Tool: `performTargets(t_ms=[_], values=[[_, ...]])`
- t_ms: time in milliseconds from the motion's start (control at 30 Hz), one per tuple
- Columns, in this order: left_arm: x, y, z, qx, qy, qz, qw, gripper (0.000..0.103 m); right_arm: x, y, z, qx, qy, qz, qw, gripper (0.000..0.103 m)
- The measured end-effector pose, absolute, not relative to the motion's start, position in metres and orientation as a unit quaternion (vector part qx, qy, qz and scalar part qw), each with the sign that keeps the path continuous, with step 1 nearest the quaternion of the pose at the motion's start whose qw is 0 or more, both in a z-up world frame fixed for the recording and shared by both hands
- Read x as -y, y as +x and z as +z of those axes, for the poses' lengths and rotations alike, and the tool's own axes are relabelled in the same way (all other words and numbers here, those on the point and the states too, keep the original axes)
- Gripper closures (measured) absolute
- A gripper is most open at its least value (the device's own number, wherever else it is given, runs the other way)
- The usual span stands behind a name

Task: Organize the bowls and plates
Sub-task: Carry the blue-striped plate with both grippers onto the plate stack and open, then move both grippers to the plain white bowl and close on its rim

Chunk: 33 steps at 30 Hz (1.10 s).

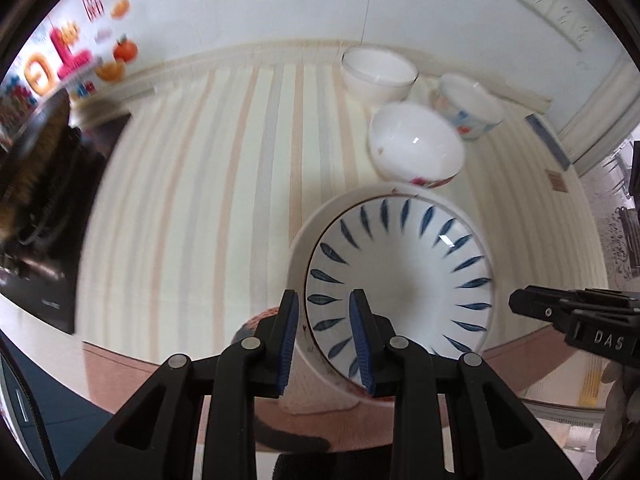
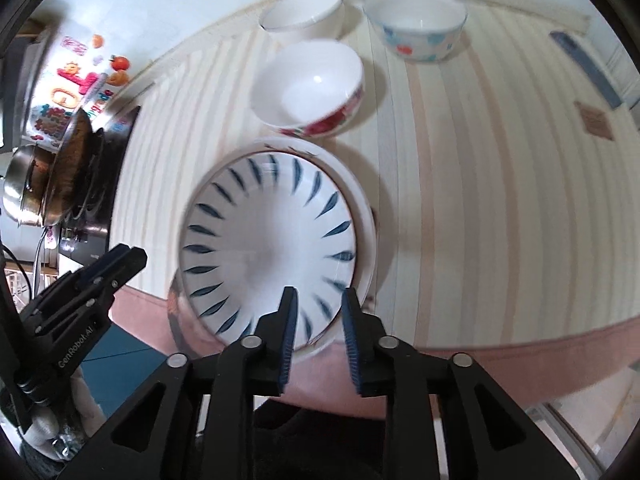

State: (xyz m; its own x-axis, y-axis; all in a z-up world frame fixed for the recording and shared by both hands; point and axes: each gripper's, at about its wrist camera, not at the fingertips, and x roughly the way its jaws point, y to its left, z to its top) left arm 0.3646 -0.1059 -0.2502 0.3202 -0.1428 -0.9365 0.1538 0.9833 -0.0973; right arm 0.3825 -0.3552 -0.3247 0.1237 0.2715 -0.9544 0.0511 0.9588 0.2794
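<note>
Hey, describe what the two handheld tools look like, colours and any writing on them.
Both are matte black plastic with silver pivot pins and ribbed blue pads on the fingers. The left tool shows "GenRobot.AI" in white on its side in the right camera; the right tool shows "DAS" in the left camera. No cables are visible.

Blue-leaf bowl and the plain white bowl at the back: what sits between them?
The red-flowered bowl sits between the blue-leaf bowl and the plain white bowl, clearest in the right wrist view; the left wrist view agrees.

Your right gripper (image 2: 318, 312) straddles the near rim of the white, blue-leaf-patterned bowl (image 2: 268, 248), jaws parted.
</note>
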Motion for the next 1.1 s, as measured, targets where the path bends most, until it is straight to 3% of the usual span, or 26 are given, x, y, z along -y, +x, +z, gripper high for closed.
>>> performTargets(t_ms=[267,433,600,867,1100], values=[[0.1,0.322,-0.173,-0.523,0.008,-0.117,0.844,0.073,0.334,0.323,-0.229,-0.588,0.097,0.07,0.8,0.05],[0.093,0.297,-0.152,-0.513,0.003,-0.123,0.849,0.072,0.323,0.287,-0.182,-0.559,0.09,0.065,0.822,0.045],[0.085,0.275,-0.134,-0.502,-0.008,-0.128,0.855,0.04,0.315,0.251,-0.156,-0.546,0.086,0.059,0.831,0.037],[0.084,0.256,-0.116,-0.484,-0.015,-0.124,0.866,0.039,0.321,0.233,-0.149,-0.549,0.1,0.065,0.827,0.036],[0.099,0.284,-0.123,-0.481,-0.019,-0.096,0.871,0.039,0.361,0.271,-0.169,-0.552,0.138,0.064,0.82,0.036]])
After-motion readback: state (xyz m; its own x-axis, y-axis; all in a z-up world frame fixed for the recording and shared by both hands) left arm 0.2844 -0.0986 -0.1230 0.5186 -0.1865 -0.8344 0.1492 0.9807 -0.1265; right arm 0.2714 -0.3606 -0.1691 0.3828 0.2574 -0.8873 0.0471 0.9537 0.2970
